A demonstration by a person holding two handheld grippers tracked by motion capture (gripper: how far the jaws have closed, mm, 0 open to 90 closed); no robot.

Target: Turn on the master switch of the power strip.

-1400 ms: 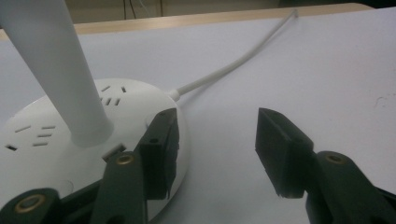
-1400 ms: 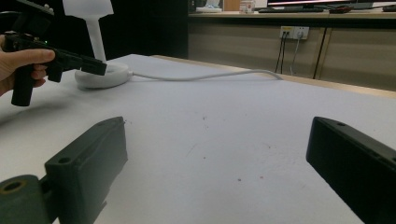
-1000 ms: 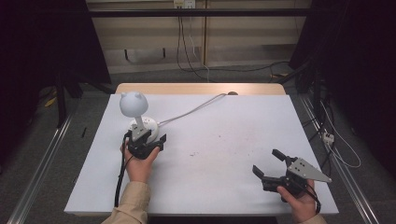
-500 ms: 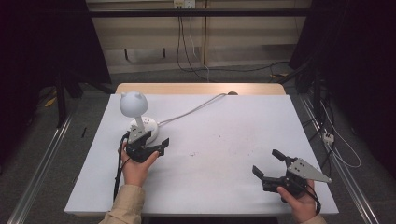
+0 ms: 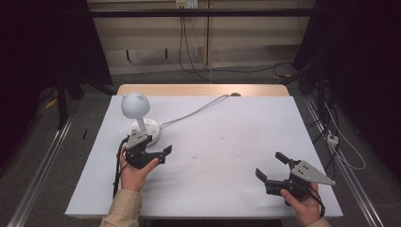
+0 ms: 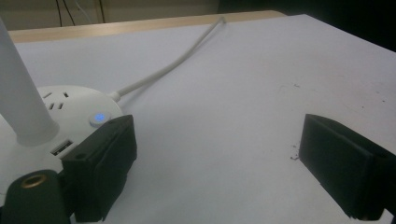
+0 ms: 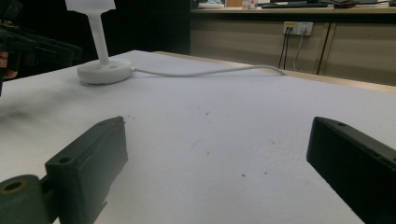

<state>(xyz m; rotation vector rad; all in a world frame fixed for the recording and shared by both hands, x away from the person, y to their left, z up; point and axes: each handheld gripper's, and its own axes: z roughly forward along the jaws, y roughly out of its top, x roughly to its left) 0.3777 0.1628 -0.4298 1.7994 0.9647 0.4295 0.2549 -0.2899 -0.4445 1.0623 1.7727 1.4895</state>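
Observation:
A white desk lamp stands at the table's left, with a round eared head [image 5: 135, 105] on a stem [image 6: 21, 102] and a round base [image 5: 152, 128]. The base [image 6: 70, 105] carries sockets and a blue-lit button [image 6: 97, 116]. Its white cable [image 5: 194, 113] runs to the back edge. My left gripper [image 5: 164, 154] is open just in front of the base, jaws pointing right, with the left jaw beside the base and nothing between them [image 6: 219, 154]. My right gripper [image 5: 269, 164] rests open at the front right, holding nothing [image 7: 219, 149], and faces the lamp base [image 7: 105, 70].
The white tabletop [image 5: 227, 142] has small dark specks near its middle. A wooden strip [image 5: 198, 90] borders the back edge. Metal rails [image 5: 42, 165] run along the floor on both sides, and loose cables [image 5: 335, 142] lie to the right.
My left gripper has swung its jaws to the right, away from the lamp base, and drawn back slightly. The right gripper has not moved.

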